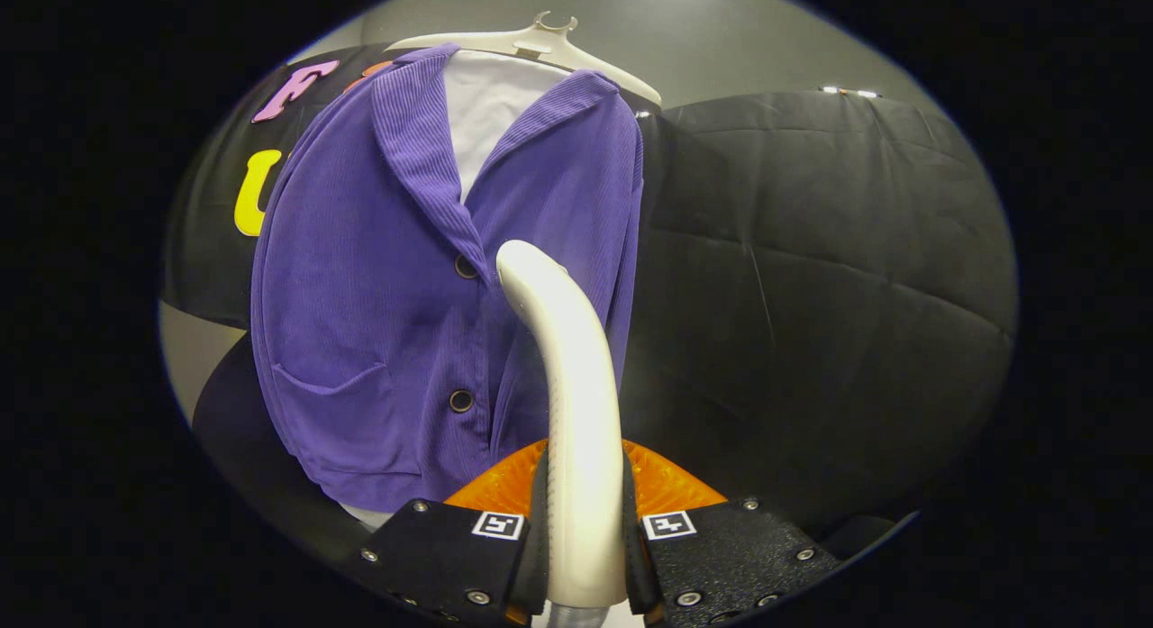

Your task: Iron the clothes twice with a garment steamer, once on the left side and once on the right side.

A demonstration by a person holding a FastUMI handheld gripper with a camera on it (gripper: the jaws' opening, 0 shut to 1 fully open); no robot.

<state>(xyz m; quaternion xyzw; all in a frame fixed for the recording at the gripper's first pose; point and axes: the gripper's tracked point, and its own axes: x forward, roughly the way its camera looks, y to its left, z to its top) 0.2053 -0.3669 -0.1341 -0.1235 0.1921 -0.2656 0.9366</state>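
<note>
gripper [584, 556]: both fingers pinch the garment steamer [576, 403] handle; its curved tip rises just ahead, near the right front panel. purple jacket [387, 322]: on a pale hanger [540, 44], buttoned over a white shirt [491, 105]. right edge borders open black cloth wall [811, 277].

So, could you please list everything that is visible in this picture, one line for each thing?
Jacket: one, purple, on the hanger, beyond the fingers.
Jacket buttons: two, dark, down the front edge.
Inner garment: one, white, inside the jacket's open collar.
Hanger: one, cream, at the top of the jacket.
Steamer: one, cream-white curved body, between the fingers, its end against the jacket's front.
Orange part: one, textured, behind the steamer, just above the fingers.
Gripper: one, both fingers pressing on the steamer.
</note>
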